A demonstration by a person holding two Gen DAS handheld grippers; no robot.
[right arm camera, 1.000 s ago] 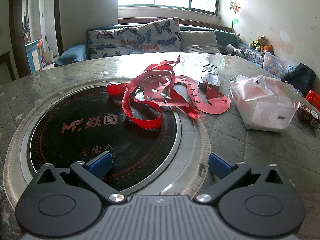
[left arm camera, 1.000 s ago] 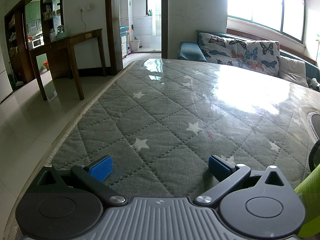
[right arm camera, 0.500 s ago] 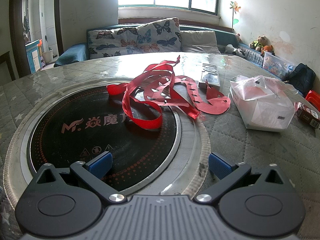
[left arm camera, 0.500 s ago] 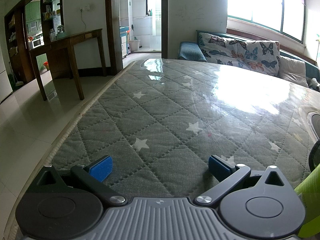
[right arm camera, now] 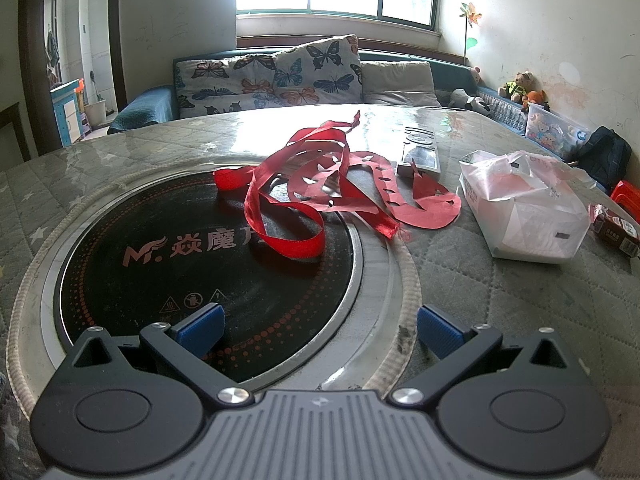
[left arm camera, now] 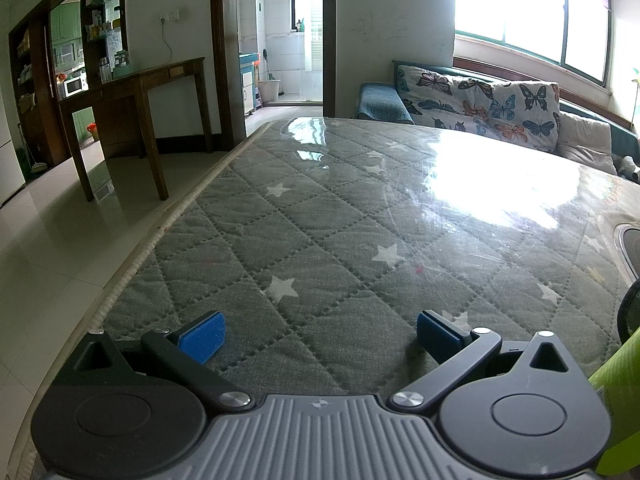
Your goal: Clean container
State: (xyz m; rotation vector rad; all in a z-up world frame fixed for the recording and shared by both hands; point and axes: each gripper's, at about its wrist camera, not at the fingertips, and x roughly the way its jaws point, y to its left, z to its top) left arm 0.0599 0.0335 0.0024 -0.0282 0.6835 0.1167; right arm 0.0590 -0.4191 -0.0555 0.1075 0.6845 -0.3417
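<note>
Both my left gripper (left arm camera: 318, 332) and right gripper (right arm camera: 318, 330) have fingers wide, empty. The white container (right arm camera: 528, 216) sits toward the table's right edge; its loose plastic could snag and slip.

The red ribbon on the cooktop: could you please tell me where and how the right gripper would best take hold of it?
Probably the raised loop of the red ribbon nearest the open right gripper. It stands on edge above the black cooktop, so come straight forward and low, one finger each side of the band.
</note>
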